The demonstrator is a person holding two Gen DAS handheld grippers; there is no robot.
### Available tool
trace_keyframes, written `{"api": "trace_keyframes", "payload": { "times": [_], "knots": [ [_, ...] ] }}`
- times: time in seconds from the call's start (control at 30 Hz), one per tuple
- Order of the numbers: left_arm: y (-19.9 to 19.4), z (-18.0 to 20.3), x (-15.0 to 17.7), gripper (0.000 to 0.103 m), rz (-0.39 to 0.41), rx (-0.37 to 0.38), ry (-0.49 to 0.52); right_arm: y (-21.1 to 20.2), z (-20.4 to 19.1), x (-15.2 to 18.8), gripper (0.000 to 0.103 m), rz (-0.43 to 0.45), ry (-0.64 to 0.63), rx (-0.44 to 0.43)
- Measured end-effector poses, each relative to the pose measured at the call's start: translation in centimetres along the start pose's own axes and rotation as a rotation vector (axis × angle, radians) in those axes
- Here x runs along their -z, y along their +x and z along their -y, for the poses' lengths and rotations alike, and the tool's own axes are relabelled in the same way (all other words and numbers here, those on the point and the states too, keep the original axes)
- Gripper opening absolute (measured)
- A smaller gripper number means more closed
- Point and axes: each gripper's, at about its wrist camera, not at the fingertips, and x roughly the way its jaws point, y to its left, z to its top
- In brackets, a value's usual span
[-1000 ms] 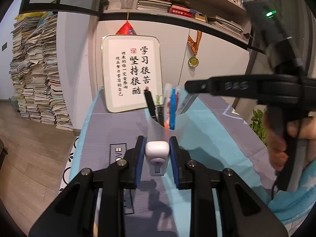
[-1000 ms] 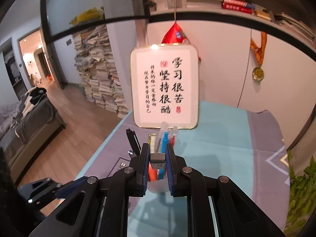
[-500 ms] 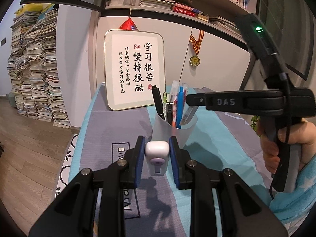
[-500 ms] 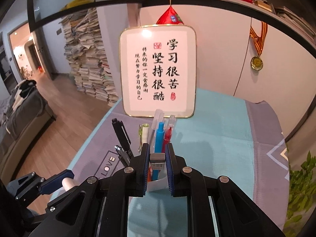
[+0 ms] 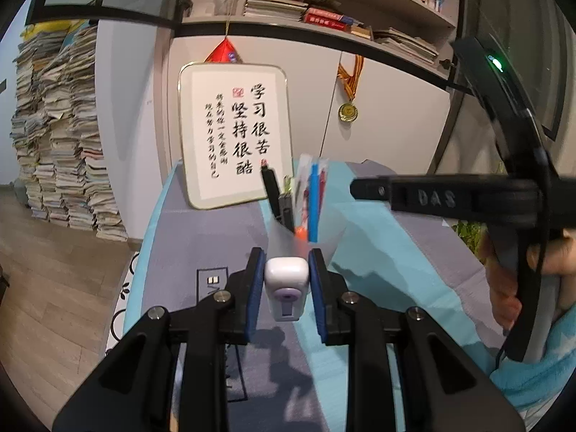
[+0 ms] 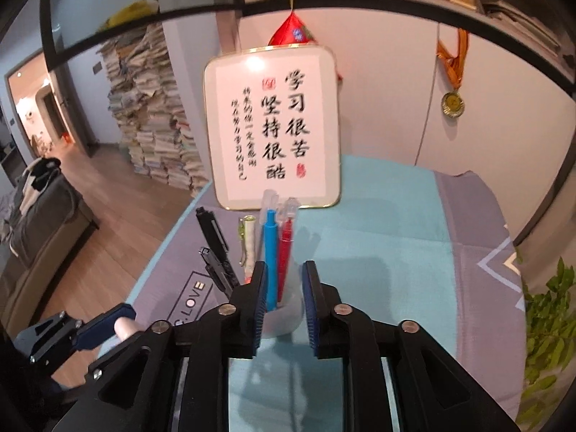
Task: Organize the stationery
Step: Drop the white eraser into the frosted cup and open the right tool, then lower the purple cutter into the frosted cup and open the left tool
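Observation:
A translucent pen cup (image 5: 306, 241) stands on the cloth-covered table and holds black, blue and red pens (image 6: 270, 248). My left gripper (image 5: 287, 288) is shut on a small white correction tape (image 5: 287, 284) with a purple button, held just in front of the cup. My right gripper (image 6: 285, 298) is open and empty, directly above the cup (image 6: 284, 318); in the left wrist view it (image 5: 363, 187) reaches in from the right at the height of the pen tops.
A framed calligraphy board (image 5: 234, 136) leans on the wall behind the cup. A medal (image 5: 347, 111) hangs on the wall. Stacked books (image 5: 61, 136) stand on the floor at left. A plant (image 6: 547, 327) is at the table's right edge.
My right gripper has opened; the small dark item it held over the cup is no longer between its fingers. My left gripper still holds the correction tape near the cup.

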Motion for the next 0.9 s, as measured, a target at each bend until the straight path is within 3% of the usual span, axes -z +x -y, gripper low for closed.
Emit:
{"api": "trace_keyframes", "payload": {
  "times": [0.07,0.17,0.5,0.9],
  "knots": [
    [-0.1,0.5,-0.4,0.023,0.009,0.003,0.011,-0.6,0.5,0.8,0.045,0.01,0.002,0.025],
    [-0.2,1.2,-1.0,0.023,0.021,0.009,0.022,-1.0,1.5,2.1,0.045,0.0,0.004,0.06],
    [-0.3,2.5,-4.2,0.023,0.093,0.053,0.026,-1.4,7.0,6.7,0.045,-0.056,0.138,0.06],
    [3.0,3.3,-5.4,0.023,0.037,-0.022,0.033,-2.1,11.1,8.8,0.045,-0.037,0.237,0.063]
  ]
}}
